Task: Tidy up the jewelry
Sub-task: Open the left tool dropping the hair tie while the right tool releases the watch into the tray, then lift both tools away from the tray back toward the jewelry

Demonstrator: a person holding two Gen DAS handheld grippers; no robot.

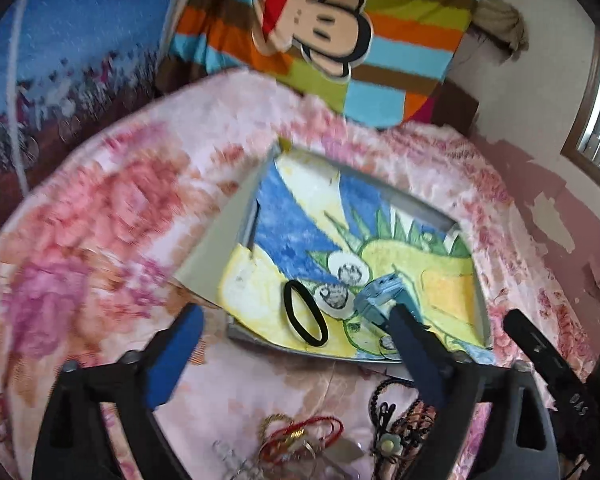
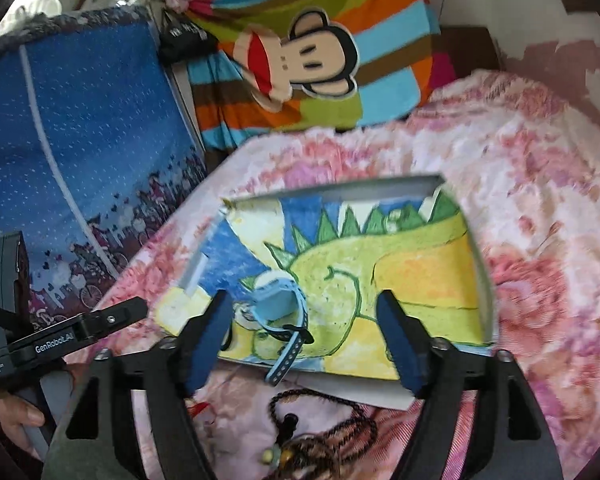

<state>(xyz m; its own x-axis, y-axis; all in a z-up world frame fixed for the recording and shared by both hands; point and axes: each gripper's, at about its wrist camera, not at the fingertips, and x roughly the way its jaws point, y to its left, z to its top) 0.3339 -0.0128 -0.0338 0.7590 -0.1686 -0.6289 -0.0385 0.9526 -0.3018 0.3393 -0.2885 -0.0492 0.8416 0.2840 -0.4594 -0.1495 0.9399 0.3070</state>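
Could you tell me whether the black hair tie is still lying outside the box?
No, the black hair tie lies inside the box, on the drawing.

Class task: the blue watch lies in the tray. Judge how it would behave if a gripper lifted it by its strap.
The watch would probably sag: its perforated strap already curves and droops over the tray edge. It looks small and probably light. The blocky case may swing below the grip.

Both grippers are held with jaws spread wide: the left gripper (image 1: 296,348) and the right gripper (image 2: 306,338), nothing gripped between either pair.
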